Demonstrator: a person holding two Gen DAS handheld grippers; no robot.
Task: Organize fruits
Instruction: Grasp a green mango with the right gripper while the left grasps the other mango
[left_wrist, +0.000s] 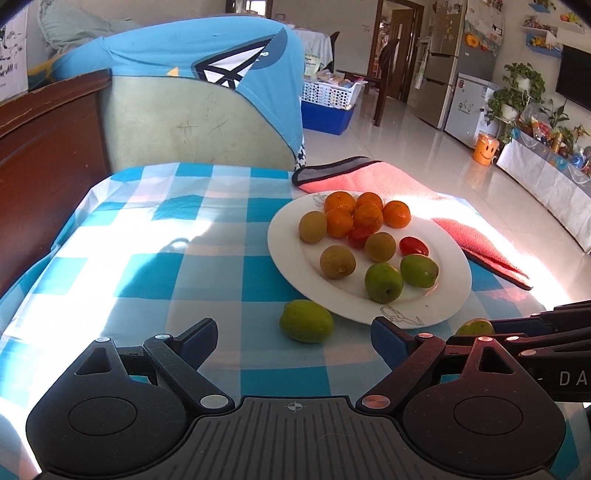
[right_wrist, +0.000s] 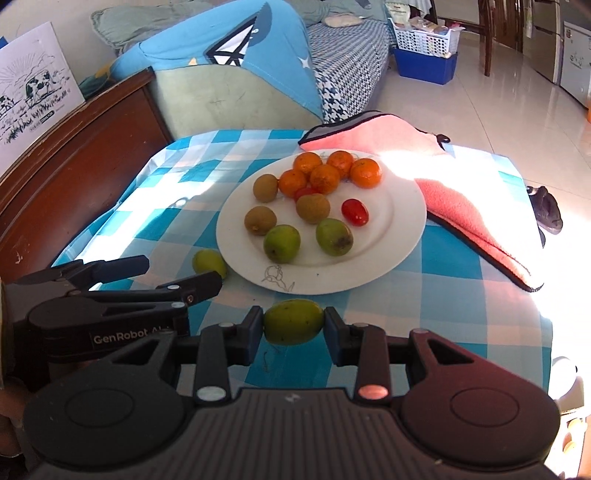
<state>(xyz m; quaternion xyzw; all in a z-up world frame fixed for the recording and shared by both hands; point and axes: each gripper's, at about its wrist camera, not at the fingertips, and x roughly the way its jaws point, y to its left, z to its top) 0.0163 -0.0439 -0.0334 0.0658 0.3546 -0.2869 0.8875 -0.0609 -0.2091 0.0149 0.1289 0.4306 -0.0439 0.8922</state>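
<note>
Right gripper (right_wrist: 294, 330), black two-finger with blue pads, is pinching a small green oval fruit (right_wrist: 293, 322) across its long axis, pads pressed on both ends. Fruit sits just above the blue-and-white checked tablecloth (right_wrist: 436, 266), just short of the near rim of the white round ceramic plate (right_wrist: 402, 225).

Handling, my read: light, firm skin, smooth and rounded, so it can squirt out of flat pads if squeezed off-centre. End-to-end grip is the less stable one; across the belly would seat better. Moderate force only, it probably bruises.

Left gripper (left_wrist: 293, 341) has its fingers spread wide with nothing between them, closing slightly. A second loose green oval fruit (left_wrist: 306, 320) lies on the cloth straight ahead of it, just beside the plate's near-left rim but apparently not touching. It will roll if nudged; come down over it and close on the widest part.

On the plate, near to far: two more green fruits (right_wrist: 281, 243), three brown round fruits (right_wrist: 260, 220), two red cherry tomatoes (right_wrist: 354, 212), then a cluster of five small orange tangerines (right_wrist: 325, 178) at the far edge. The tomatoes look the most fragile.

Behind the plate lies a folded pink towel (right_wrist: 458, 199).
</note>
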